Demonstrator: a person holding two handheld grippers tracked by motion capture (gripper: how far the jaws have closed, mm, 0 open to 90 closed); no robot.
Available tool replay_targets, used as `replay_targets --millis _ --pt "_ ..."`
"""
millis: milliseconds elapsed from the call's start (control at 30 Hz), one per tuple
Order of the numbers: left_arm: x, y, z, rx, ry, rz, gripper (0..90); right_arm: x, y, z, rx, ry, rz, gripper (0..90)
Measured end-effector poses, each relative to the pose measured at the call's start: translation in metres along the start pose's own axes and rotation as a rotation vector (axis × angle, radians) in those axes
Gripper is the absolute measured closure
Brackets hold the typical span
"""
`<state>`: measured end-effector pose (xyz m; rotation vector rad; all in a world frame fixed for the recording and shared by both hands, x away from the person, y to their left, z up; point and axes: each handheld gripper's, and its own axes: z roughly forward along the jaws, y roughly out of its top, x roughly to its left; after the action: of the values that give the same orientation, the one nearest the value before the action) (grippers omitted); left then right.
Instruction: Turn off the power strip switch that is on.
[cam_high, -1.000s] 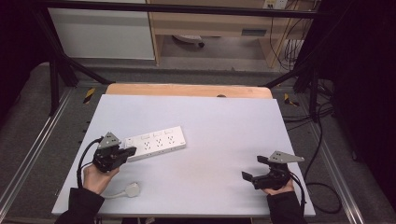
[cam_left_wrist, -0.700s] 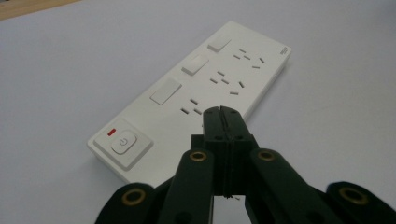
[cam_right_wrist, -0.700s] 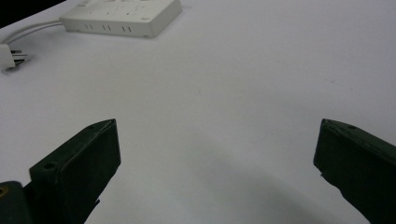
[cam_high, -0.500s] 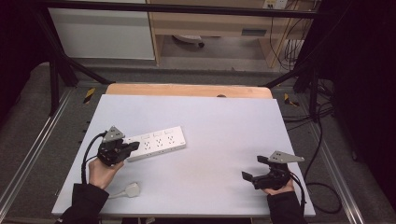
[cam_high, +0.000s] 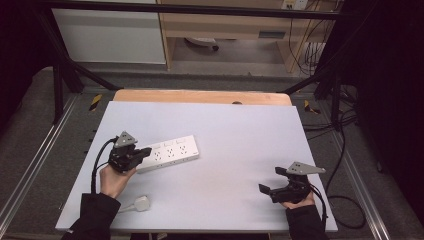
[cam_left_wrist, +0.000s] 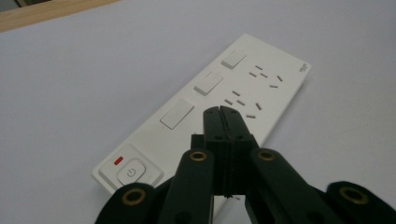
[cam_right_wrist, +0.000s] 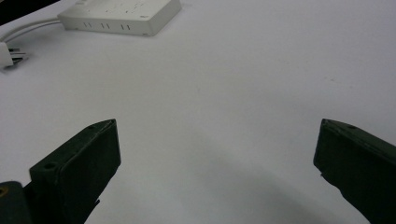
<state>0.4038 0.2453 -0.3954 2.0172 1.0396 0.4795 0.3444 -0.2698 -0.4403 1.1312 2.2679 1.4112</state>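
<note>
Your left claw (cam_left_wrist: 223, 113), jaws pressed together with nothing between them, hangs over the near end of the white power strip (cam_high: 170, 153), just beside its power button (cam_left_wrist: 130, 171) with the red indicator (cam_left_wrist: 118, 161). The strip lies flat on the left half of the pale surface (cam_high: 240, 145); its white plug (cam_high: 141, 203) rests near the front edge. Your right claw (cam_right_wrist: 217, 158), jaws spread wide and empty, sits well apart over bare surface at the front right.

The power strip (cam_left_wrist: 205, 109) bears a power symbol on its round button (cam_left_wrist: 132, 172); its corner mark is unreadable.
</note>
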Motion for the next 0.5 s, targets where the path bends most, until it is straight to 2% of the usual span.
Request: replay_targets --millis 133,500 --pt "0.001 0.003 0.004 0.007 0.012 0.01 89.7 0.0 0.0 0.0 0.002 -0.001 0.0 1.1" --pt "0.002 0.01 0.019 0.021 0.023 0.002 89.7 0.0 0.0 0.0 0.003 -0.004 0.0 1.1"
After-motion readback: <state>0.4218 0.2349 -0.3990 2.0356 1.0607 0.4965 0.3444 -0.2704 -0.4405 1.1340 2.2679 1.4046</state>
